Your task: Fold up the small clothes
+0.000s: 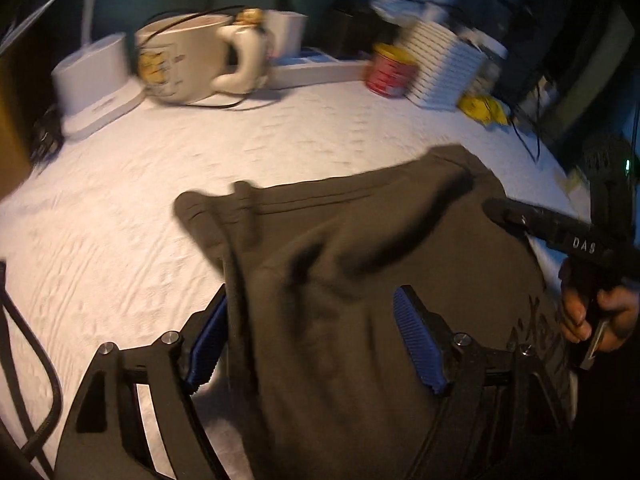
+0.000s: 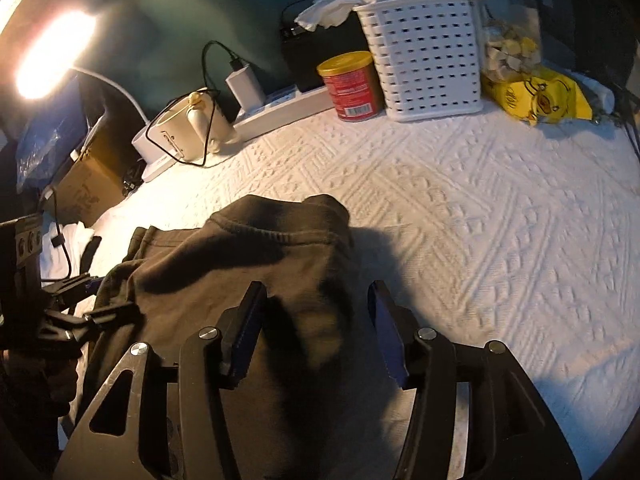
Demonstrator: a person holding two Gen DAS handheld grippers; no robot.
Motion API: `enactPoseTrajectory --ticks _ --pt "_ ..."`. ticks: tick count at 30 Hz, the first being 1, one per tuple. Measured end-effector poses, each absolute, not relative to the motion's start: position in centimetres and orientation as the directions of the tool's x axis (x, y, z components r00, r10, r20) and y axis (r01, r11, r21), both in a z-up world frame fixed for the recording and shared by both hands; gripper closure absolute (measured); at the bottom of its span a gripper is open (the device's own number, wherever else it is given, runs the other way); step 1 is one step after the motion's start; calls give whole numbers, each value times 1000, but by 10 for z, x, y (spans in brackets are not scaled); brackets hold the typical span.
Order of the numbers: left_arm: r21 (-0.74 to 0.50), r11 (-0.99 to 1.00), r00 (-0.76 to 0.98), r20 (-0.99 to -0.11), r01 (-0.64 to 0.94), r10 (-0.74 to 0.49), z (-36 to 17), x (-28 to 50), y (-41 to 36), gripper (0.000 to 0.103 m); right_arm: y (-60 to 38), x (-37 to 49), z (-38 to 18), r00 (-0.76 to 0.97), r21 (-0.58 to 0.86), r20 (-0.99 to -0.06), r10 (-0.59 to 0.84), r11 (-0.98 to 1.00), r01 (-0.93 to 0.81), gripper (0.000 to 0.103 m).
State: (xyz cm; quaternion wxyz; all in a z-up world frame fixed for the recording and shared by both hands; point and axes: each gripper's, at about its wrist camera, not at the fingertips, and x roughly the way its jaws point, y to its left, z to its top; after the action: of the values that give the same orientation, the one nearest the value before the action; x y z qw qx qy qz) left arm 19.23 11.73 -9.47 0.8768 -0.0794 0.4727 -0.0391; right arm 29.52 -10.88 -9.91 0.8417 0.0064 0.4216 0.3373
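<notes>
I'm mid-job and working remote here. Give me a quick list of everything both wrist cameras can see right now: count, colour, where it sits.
garment: one, dark olive-brown, lying rumpled on the near middle of the cloth, under both grippers
cloth: one, white, embossed, covering the table
mug: one, cream, far left
basket: one, white, slotted, far edge
can: one, red with yellow lid, left of the basket
yellow bag: one, right of the basket
power strip: one, white, far edge, a charger plugged in
cardboard box: one, brown, far left
lamp: one, lit, top left
left gripper: black, blue pads, open over the garment
right gripper: black, blue pads, open over the garment
hand: one, gripping the right gripper's handle
</notes>
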Motion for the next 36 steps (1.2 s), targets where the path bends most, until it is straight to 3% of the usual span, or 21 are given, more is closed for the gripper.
enactPoseTrajectory --ticks 2,13,15,17,19,23,36 --pt "-146 989 549 -825 19 -132 -96 196 107 25 -104 293 -99 424 285 -705 569 774 -566 47" --pt "-128 986 592 -788 109 -167 -96 200 78 78 -81 281 -101 408 263 -698 588 740 -619 45" --pt "-125 986 596 -786 109 -166 -97 201 76 80 -80 278 -101 411 255 -695 591 736 -627 54" --pt "-122 986 600 -783 110 -164 -96 200 76 83 -81 277 -101 414 253 -691 592 735 -629 75" --pt "-123 987 604 -780 108 -163 -95 199 76 84 -79 274 -100 412 245 -689 597 726 -642 80" --pt "-122 986 614 -772 109 -164 -91 196 75 85 -77 269 -95 419 237 -681 600 723 -649 85" --pt "-105 987 685 -711 123 -161 -62 174 66 85 -89 246 -69 481 219 -625 615 729 -648 87"
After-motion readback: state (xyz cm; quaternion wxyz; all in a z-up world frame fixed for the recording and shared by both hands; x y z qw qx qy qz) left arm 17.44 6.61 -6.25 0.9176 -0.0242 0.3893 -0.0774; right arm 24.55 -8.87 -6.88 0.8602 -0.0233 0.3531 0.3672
